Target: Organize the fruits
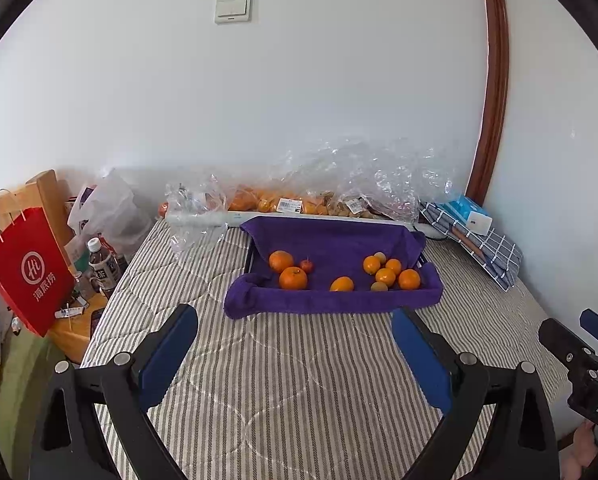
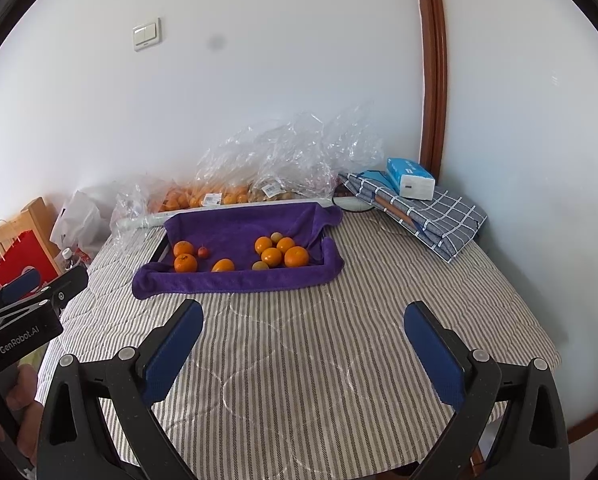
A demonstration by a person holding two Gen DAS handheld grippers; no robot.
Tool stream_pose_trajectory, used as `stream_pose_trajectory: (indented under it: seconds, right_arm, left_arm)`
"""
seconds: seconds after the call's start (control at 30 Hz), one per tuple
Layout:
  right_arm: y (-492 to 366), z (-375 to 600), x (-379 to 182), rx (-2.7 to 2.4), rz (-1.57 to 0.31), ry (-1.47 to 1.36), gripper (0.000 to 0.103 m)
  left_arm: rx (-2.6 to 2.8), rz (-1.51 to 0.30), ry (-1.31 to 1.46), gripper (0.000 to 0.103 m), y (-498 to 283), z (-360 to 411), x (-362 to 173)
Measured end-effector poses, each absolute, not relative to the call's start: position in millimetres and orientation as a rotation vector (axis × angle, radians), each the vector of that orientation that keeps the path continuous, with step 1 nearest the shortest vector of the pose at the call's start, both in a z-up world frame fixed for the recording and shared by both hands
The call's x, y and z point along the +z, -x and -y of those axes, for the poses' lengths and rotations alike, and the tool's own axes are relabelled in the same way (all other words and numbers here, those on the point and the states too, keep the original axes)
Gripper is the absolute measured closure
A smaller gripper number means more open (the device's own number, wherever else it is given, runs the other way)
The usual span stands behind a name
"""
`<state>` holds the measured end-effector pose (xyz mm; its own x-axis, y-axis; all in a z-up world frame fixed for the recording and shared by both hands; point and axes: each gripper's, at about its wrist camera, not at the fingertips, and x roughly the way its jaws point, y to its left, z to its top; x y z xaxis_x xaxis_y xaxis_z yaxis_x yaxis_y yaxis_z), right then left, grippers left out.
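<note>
A tray lined with a purple towel sits on the striped bed. It holds several oranges, a small red fruit and small greenish-brown fruits. My left gripper is open and empty, hovering over the bedcover in front of the tray. My right gripper is open and empty, also short of the tray. The right gripper also shows at the right edge of the left wrist view.
Clear plastic bags of oranges lie by the wall behind the tray. A folded checked cloth with a tissue pack lies at back right. A red paper bag and bottles stand left of the bed.
</note>
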<state>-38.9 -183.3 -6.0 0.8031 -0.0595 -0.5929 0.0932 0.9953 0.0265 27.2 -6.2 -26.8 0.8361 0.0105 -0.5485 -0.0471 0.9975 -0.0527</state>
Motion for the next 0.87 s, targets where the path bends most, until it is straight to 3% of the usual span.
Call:
stream_pose_trajectory:
  seconds: [0.87]
  right_arm:
    - [40.7,182.7,-5.1,-0.078,-0.626,-0.063,0.003]
  left_arm:
    - [0.025,-0.583,0.075,0.005,-26.3,6.6,-28.4]
